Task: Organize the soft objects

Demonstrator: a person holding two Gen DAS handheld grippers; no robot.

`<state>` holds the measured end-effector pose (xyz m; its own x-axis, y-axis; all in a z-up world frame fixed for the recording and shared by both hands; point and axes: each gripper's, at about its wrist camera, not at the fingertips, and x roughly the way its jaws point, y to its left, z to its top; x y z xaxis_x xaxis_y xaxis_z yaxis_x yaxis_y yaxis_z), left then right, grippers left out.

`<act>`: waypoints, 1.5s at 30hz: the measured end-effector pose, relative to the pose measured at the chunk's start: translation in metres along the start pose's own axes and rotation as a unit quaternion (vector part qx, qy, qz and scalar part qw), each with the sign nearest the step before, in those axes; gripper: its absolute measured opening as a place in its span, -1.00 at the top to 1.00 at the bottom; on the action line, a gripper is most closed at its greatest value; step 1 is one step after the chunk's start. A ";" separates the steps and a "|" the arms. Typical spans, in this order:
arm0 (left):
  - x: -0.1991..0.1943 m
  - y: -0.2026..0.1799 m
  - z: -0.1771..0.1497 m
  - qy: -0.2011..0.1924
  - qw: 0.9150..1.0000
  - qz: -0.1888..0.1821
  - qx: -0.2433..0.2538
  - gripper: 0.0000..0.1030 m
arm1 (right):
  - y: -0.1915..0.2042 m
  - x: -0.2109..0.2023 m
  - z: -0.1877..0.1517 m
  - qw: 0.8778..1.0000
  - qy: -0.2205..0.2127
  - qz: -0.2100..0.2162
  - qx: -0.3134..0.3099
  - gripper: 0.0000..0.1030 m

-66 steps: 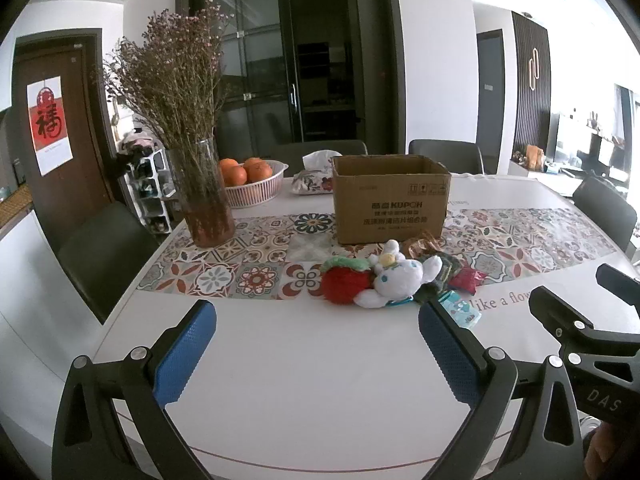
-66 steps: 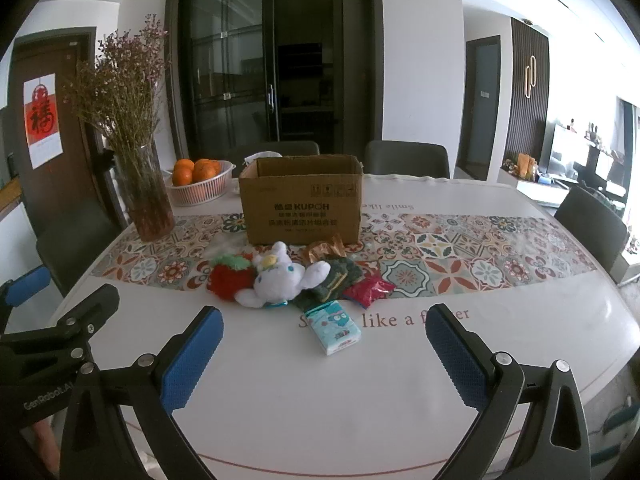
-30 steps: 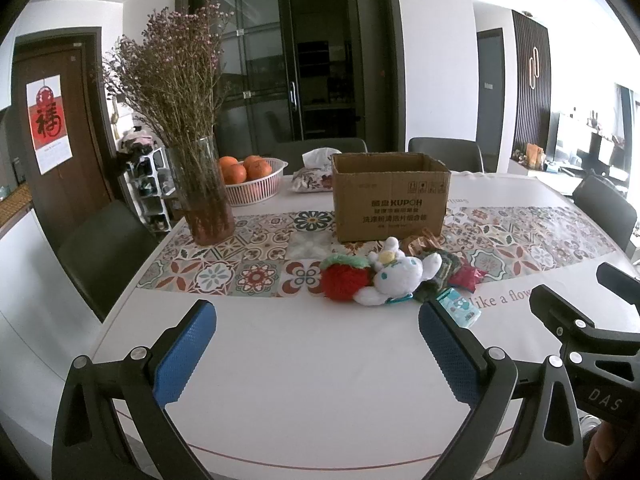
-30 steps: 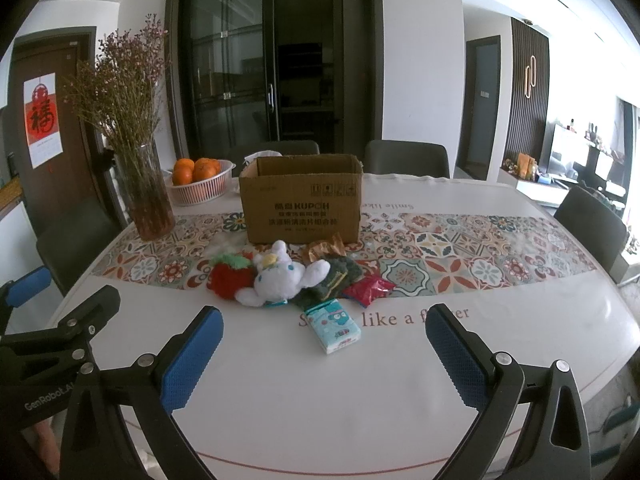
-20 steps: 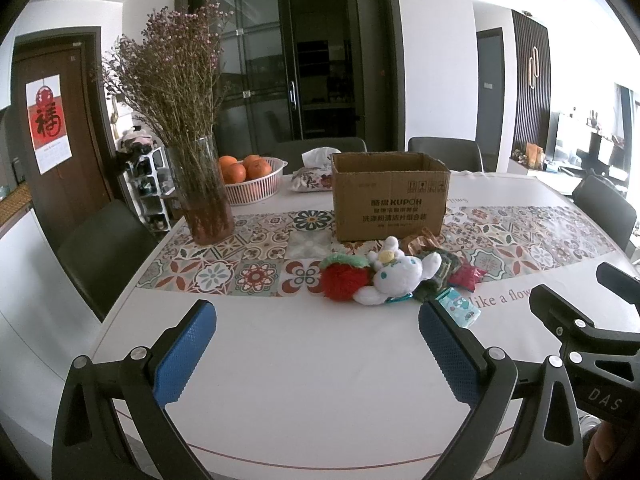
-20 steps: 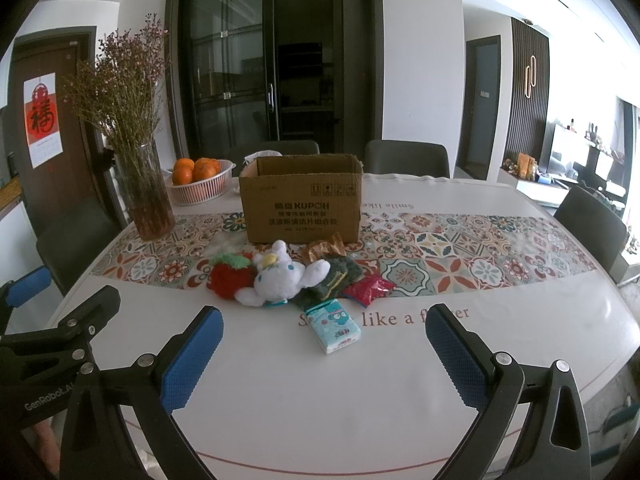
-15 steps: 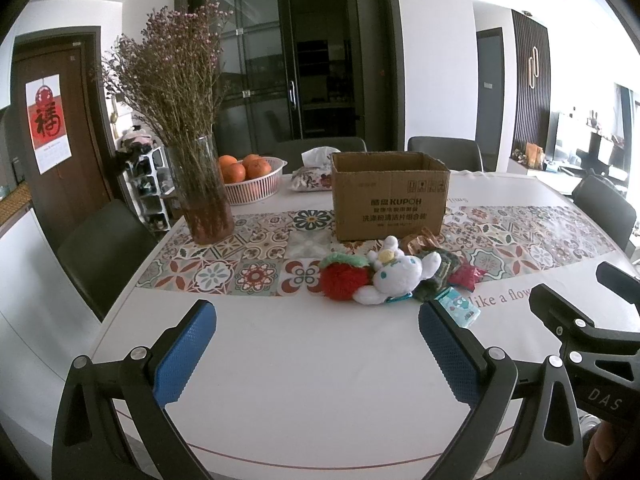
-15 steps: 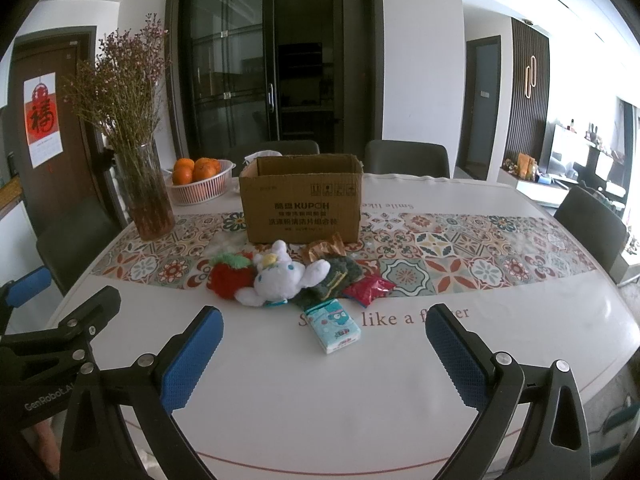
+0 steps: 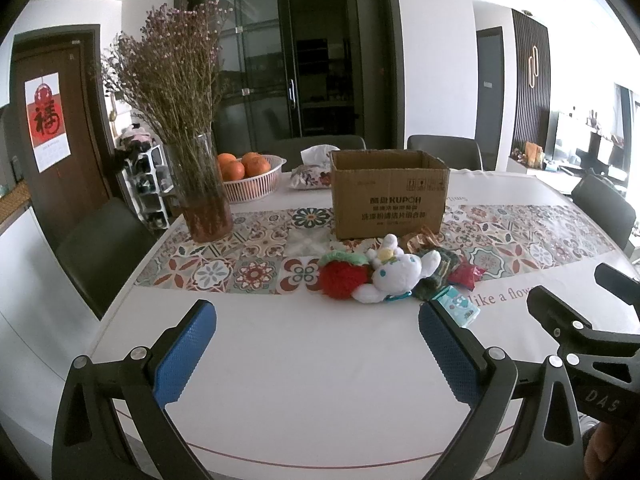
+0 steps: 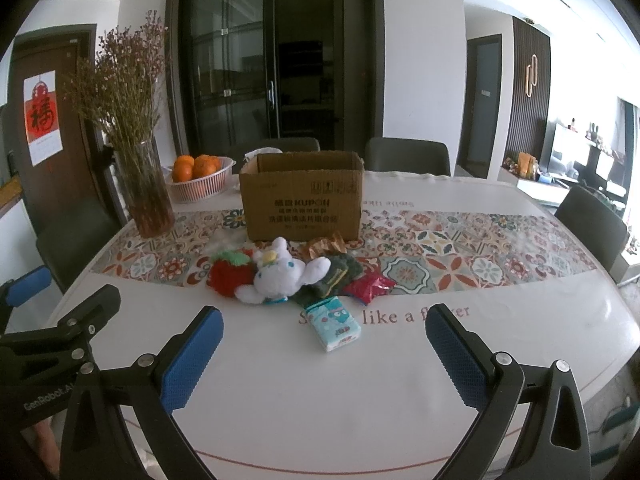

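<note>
A small heap of soft things lies mid-table in front of an open cardboard box (image 9: pixel 388 204) (image 10: pixel 302 196). In the heap are a white plush rabbit (image 9: pixel 394 276) (image 10: pixel 280 276), a red strawberry plush (image 9: pixel 342 278) (image 10: pixel 228 276), a dark green cloth (image 10: pixel 336 274) and a red packet (image 10: pixel 368 286). A tissue pack (image 10: pixel 336 326) (image 9: pixel 460 310) lies nearest me. My left gripper (image 9: pixel 316 350) hovers open over bare table, short of the heap. Open too, my right gripper (image 10: pixel 324 354) frames the tissue pack from the near side. Neither holds anything.
A glass vase of dried flowers (image 9: pixel 204 200) (image 10: pixel 148 196) stands at the left on the patterned runner (image 10: pixel 460 256). Behind it is a basket of oranges (image 9: pixel 248 176) (image 10: pixel 198 178). A tissue bag (image 9: pixel 314 172) sits behind the box. Dark chairs ring the table.
</note>
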<state>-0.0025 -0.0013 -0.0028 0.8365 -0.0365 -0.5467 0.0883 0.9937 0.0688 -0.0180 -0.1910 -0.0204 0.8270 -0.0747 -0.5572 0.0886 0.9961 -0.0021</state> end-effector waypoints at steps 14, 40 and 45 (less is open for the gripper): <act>0.025 0.004 -0.011 0.035 0.999 0.000 -0.012 -1.00 | 0.002 0.042 -0.010 0.999 0.050 -0.010 -0.004 -0.99; 0.129 -0.042 -0.009 0.049 0.990 -0.086 0.097 -0.72 | -0.022 0.155 -0.030 0.989 0.145 0.006 0.003 -0.88; 0.150 -0.059 -0.006 0.040 0.981 -0.118 0.146 -0.57 | -0.025 0.174 -0.034 0.989 0.151 0.009 -0.002 -0.76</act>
<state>0.1148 -0.0645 -0.0937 0.7304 -0.2420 -0.6387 0.4351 0.8857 0.1621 0.1053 -0.2276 -0.1453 0.6257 -0.0401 -0.7790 0.0729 0.9973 0.0072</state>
